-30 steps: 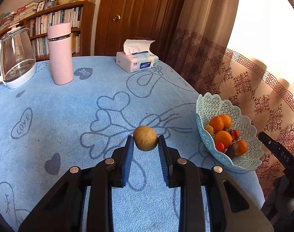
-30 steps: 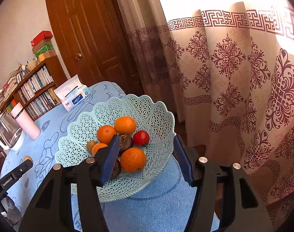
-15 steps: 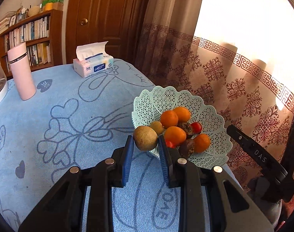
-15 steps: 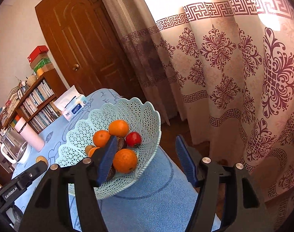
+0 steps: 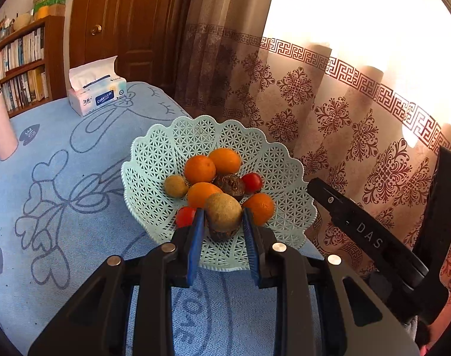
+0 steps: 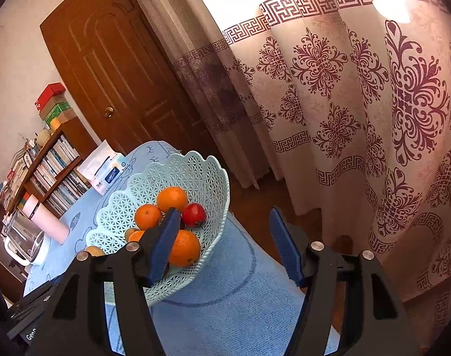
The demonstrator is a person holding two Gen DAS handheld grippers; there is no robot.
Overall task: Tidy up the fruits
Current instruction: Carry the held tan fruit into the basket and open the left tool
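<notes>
Tan-skinned little fruit (image 5: 223,211) was clamped tight between the blue pads of my left gripper (image 5: 221,231), jaws nearly as closed as they go. It hung over the near side of the mint lattice basket (image 5: 154,160), above the oranges, small red fruits and dark brown ones piled inside, so what counted was straight down: I'd say the drop spot was right underneath, not ahead. It's roundish, so no long axis to fuss over. My right gripper (image 6: 225,244) sat on the basket's other side, jaws about half open with nothing between them, having just been opening. Left was clearly the one doing the placing.
</notes>
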